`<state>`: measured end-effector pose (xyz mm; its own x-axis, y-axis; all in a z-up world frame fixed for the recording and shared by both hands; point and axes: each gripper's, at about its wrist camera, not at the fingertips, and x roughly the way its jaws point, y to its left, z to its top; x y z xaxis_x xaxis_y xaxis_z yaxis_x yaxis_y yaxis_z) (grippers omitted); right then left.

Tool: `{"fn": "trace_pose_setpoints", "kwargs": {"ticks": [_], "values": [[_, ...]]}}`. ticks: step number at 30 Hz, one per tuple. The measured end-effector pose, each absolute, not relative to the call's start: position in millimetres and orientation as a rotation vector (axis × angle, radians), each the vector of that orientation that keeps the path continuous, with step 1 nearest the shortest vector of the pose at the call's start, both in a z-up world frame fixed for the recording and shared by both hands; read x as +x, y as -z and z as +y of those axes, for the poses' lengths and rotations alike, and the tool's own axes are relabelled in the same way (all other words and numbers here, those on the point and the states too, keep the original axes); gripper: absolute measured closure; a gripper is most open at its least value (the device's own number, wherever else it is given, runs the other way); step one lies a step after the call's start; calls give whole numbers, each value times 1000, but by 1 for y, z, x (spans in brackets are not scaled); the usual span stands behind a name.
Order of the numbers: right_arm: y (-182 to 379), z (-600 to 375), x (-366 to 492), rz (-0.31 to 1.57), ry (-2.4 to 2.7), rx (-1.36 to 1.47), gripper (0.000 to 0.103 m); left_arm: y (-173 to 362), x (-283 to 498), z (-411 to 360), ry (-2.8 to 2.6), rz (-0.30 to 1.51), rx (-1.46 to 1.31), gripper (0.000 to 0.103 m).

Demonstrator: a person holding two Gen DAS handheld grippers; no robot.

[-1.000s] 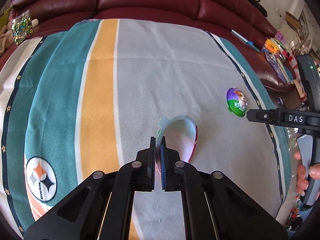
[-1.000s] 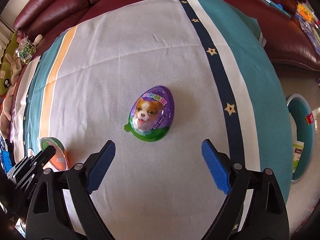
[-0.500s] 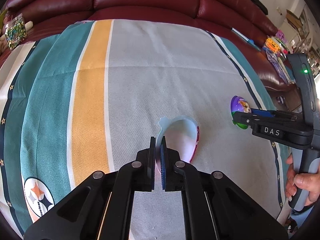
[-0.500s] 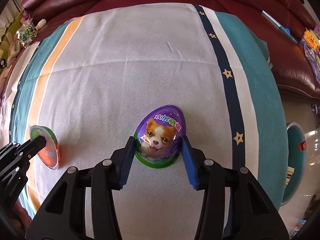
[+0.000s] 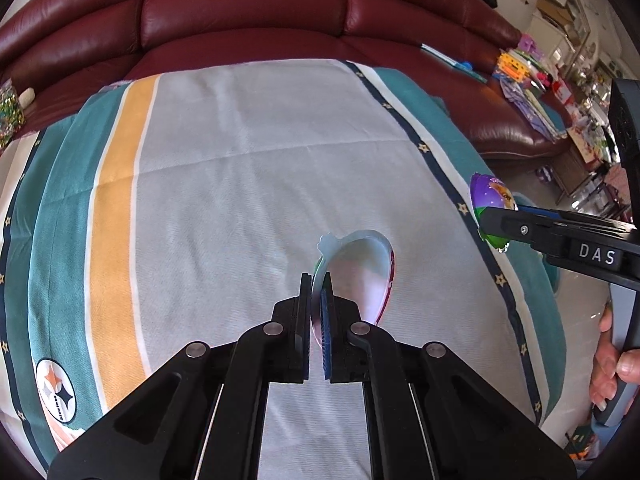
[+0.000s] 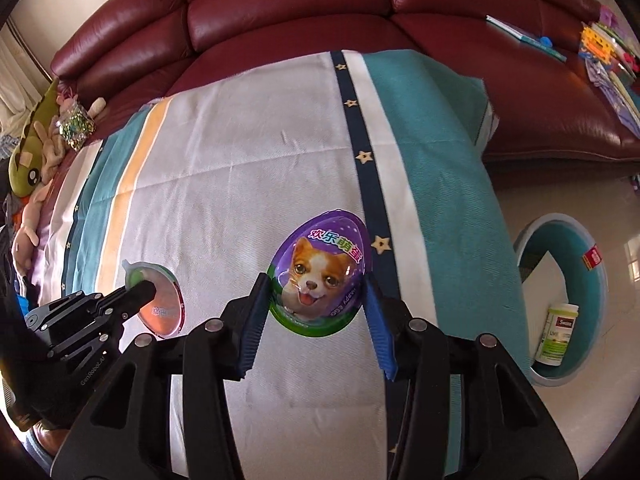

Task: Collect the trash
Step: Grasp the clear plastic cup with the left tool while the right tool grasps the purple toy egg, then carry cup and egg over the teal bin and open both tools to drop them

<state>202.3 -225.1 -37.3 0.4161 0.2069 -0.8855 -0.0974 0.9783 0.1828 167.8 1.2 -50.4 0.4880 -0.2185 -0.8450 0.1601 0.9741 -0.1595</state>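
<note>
With my left gripper (image 5: 316, 280) clenched on the empty egg half (image 5: 360, 272) and my right gripper (image 6: 316, 308) grasping the puppy egg (image 6: 318, 276), I should carry both 2 steadily toward the bin (image 6: 592, 280).

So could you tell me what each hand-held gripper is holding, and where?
Left hand-held gripper: egg half, by its rim. Right hand-held gripper: purple egg, across its sides.

Both fisheye views look steeply down along their own gripper fingers, close above the striped cloth (image 5: 248, 184) with the red sofa (image 6: 304, 12) behind, and each catches the other gripper at its side edge.
</note>
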Motion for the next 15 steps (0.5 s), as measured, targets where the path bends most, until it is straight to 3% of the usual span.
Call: {"fn": "trace_pose_setpoints", "kwargs": {"ticks": [15], "values": [[7, -376, 143, 1011, -55, 264, 58, 24, 159, -142, 421, 1016, 106, 98]]}}
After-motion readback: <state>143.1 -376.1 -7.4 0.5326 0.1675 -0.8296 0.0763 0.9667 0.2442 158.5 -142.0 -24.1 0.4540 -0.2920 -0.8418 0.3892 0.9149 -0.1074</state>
